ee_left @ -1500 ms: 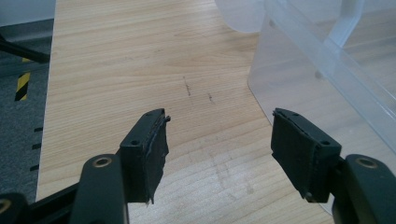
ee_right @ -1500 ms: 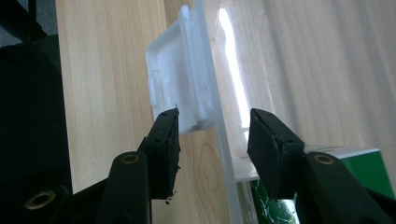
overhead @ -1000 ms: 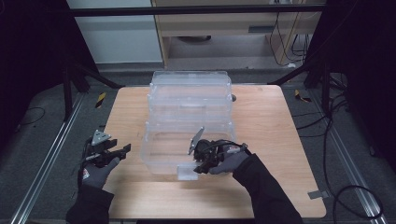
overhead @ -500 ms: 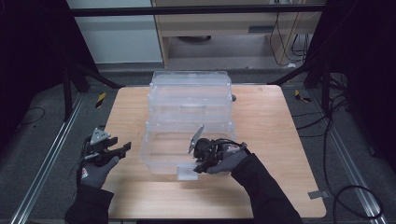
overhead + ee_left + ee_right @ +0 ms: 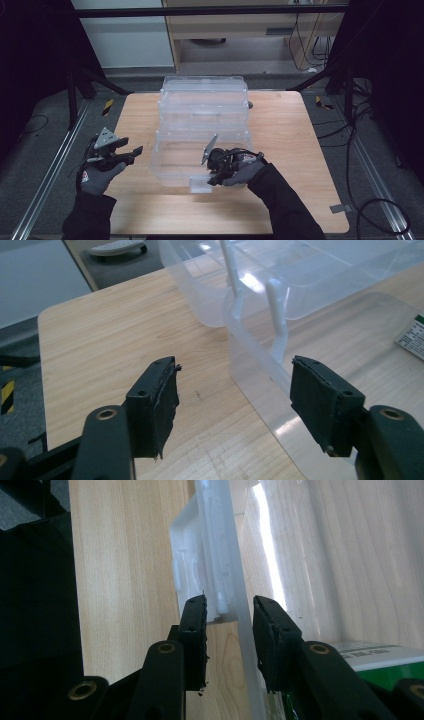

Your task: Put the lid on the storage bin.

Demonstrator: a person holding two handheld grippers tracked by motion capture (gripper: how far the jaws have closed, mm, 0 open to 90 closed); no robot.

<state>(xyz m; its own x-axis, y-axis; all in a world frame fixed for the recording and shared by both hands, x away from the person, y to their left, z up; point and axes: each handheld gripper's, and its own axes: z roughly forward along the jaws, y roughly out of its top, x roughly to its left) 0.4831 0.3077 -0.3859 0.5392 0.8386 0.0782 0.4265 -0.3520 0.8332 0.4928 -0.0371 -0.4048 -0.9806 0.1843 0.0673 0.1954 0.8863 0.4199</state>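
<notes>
- I see a clear plastic storage box (image 5: 180, 165) on the light wooden table (image 5: 295, 150), near the table's front edge and roughly at mid-width.
- A second clear plastic storage box (image 5: 202, 100) stands directly behind it, touching or just beside it; I cannot tell which.
- A white plastic latch (image 5: 201, 185) sits on the front wall of the near box.
- My right gripper (image 5: 216, 167) is at the front wall of the near box, just above the latch, with the gloved right hand (image 5: 245, 172) behind it.
- In the right gripper view, the right gripper (image 5: 229, 630) straddles the front wall (image 5: 240, 580): one jaw outside by the latch (image 5: 192, 565), the other inside the box.
- The right jaws are narrowed around the wall and latch; I cannot tell whether the pads press on the plastic.
- A green-and-white label (image 5: 385, 665) lies inside the box beside the inner jaw.
- My left gripper (image 5: 131, 152) is held over the table's left part, just beside the near box's left end and clear of it.
- In the left gripper view, the left gripper (image 5: 232, 400) has its jaws spread wide with nothing between the pads; the box's corner (image 5: 260, 340) lies ahead of them.
</notes>
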